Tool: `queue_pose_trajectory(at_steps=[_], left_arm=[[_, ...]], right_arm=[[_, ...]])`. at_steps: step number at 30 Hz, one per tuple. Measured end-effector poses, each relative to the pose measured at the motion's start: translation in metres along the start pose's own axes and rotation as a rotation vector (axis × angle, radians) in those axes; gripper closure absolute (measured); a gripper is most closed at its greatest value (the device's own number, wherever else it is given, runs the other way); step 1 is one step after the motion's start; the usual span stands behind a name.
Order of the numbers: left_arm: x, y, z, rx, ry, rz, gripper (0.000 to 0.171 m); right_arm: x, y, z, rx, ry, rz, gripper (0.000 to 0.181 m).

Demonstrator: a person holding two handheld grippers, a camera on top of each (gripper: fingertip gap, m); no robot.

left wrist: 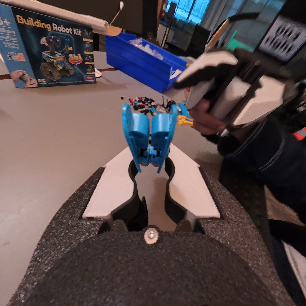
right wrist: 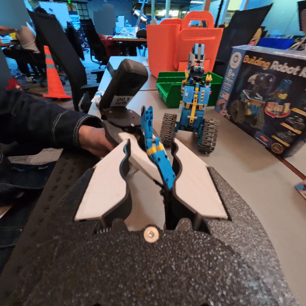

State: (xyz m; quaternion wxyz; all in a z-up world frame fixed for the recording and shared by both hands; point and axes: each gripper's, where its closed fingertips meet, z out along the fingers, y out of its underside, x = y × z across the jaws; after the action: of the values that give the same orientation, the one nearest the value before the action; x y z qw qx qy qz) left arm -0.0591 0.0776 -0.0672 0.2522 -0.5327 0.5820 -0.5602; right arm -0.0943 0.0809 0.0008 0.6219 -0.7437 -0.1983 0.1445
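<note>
I see the grey table [left wrist: 49, 149], a kit box [left wrist: 49, 48] at ten o'clock, a blue bin [left wrist: 140, 66] at one. My left gripper [left wrist: 151, 159] clamps a blue brick piece [left wrist: 149, 132]; my right gripper [right wrist: 150, 144] stands apart around it, the tracked toy robot [right wrist: 192, 107] beyond.

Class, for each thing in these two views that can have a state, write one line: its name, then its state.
Left hand-held gripper: shut on blue brick assembly.
Right hand-held gripper: open, blue brick assembly between its fingers.
Tracked toy robot: upright on table.
Blue bin: open, holding clear bags.
Kit box: standing.
</note>
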Motion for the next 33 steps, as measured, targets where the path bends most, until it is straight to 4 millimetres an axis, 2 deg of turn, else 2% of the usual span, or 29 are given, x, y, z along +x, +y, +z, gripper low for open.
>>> queue_pose_trajectory(at_steps=[2, 5, 6, 8, 10, 14, 17, 20, 21, 25, 31, 33], left_arm=[[-0.004, 0.006, 0.002, -0.037, -0.067, 0.074, 0.147], [-0.009, 0.014, 0.005, -0.092, -0.149, 0.17, 0.147], [-0.009, 0.015, 0.005, -0.103, -0.164, 0.184, 0.147], [-0.012, 0.016, 0.005, -0.119, -0.197, 0.211, 0.148], [-0.018, 0.015, 0.001, -0.126, -0.239, 0.241, 0.147], [-0.022, 0.01, -0.008, -0.105, -0.288, 0.302, 0.147], [-0.029, 0.012, -0.013, -0.127, -0.327, 0.341, 0.147], [-0.033, 0.019, -0.014, -0.169, -0.355, 0.375, 0.147], [-0.034, 0.019, -0.014, -0.172, -0.357, 0.373, 0.147], [-0.034, 0.019, -0.014, -0.173, -0.362, 0.39, 0.148], [-0.03, 0.013, -0.017, -0.12, -0.331, 0.385, 0.147], [-0.032, 0.016, -0.017, -0.13, -0.32, 0.366, 0.147]], right_arm=[[-0.003, -0.004, 0.018, -0.033, -0.034, -0.006, 0.135], [-0.015, 0.006, 0.043, -0.098, -0.085, -0.019, 0.137], [-0.016, 0.01, 0.049, -0.109, -0.073, -0.039, 0.142], [-0.012, 0.015, 0.053, -0.111, -0.013, -0.1, 0.164], [-0.006, 0.009, 0.048, -0.06, 0.026, -0.073, 0.165], [0.018, -0.002, 0.027, 0.087, 0.021, 0.176, 0.165], [0.034, 0.009, 0.017, 0.119, -0.005, 0.332, 0.165], [0.047, 0.032, 0.014, 0.03, 0.067, 0.312, 0.165], [0.048, 0.036, 0.014, 0.002, 0.085, 0.285, 0.166], [0.044, 0.034, 0.016, -0.002, 0.083, 0.254, 0.166], [0.05, 0.029, 0.008, 0.15, -0.048, 0.588, 0.168], [0.052, 0.033, 0.009, 0.16, -0.065, 0.639, 0.169]])
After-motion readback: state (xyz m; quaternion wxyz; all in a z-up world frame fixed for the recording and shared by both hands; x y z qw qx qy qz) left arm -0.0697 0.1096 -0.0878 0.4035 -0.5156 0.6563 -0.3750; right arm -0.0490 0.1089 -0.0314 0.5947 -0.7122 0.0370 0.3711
